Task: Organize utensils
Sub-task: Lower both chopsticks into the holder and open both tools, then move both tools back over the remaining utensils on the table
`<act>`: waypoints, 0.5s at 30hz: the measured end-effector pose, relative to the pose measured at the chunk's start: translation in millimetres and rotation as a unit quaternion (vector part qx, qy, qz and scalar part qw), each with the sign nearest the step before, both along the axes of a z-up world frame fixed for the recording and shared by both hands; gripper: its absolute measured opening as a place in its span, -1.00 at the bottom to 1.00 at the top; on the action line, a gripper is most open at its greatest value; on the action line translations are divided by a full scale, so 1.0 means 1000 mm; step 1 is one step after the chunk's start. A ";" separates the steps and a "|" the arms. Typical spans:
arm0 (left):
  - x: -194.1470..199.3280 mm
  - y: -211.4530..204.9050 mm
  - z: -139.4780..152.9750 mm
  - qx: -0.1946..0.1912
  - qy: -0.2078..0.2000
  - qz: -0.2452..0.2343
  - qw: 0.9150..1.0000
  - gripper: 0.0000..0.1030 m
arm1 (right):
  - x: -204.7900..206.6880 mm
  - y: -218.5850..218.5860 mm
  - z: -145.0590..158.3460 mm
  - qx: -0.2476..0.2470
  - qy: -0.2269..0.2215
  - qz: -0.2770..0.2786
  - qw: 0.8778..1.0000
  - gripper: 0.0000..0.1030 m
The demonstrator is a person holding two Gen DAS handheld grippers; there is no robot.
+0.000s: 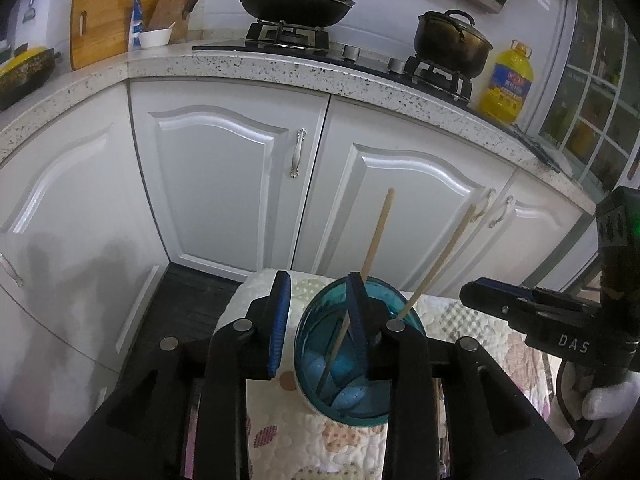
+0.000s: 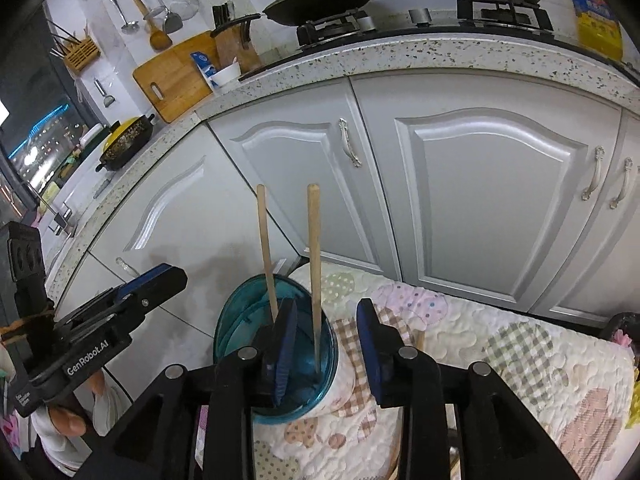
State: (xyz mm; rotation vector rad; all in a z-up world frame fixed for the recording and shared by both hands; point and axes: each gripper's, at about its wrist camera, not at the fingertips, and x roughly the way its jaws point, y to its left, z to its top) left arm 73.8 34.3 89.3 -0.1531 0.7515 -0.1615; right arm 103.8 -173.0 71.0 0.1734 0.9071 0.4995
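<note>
A teal see-through cup (image 1: 344, 364) stands on a quilted patterned cloth (image 1: 320, 440). Two wooden chopsticks lean upright in it, one (image 1: 376, 236) to the left and one (image 1: 444, 256) to the right. My left gripper (image 1: 318, 280) is open, with one blue pad outside the cup's left wall and the other over its mouth. In the right wrist view the cup (image 2: 244, 332) holds the same chopsticks (image 2: 266, 248) (image 2: 314, 260). My right gripper (image 2: 326, 304) is open. Its left pad is over the cup, and the nearer chopstick stands untouched between its pads.
White cabinet doors (image 1: 224, 184) rise just behind the cloth, under a speckled countertop (image 1: 280, 68). On it are a wok (image 1: 296, 0), a pot (image 1: 452, 40), an oil bottle (image 1: 506, 80) and a cutting board (image 1: 108, 20). A gloved hand (image 1: 612, 400) holds the right gripper.
</note>
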 end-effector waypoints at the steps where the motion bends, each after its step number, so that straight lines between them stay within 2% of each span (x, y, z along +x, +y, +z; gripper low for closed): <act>1: -0.002 -0.001 0.000 0.001 -0.001 0.000 1.000 -0.43 | -0.003 -0.001 0.000 -0.001 0.000 0.000 1.000 -0.42; 9: -0.027 -0.007 0.004 0.006 -0.011 0.003 1.000 -0.23 | -0.026 -0.006 -0.003 -0.007 0.002 -0.007 1.000 -0.38; 15: -0.045 -0.021 0.001 0.022 -0.017 -0.004 1.000 -0.22 | -0.046 -0.018 -0.007 -0.017 -0.003 -0.020 1.000 -0.32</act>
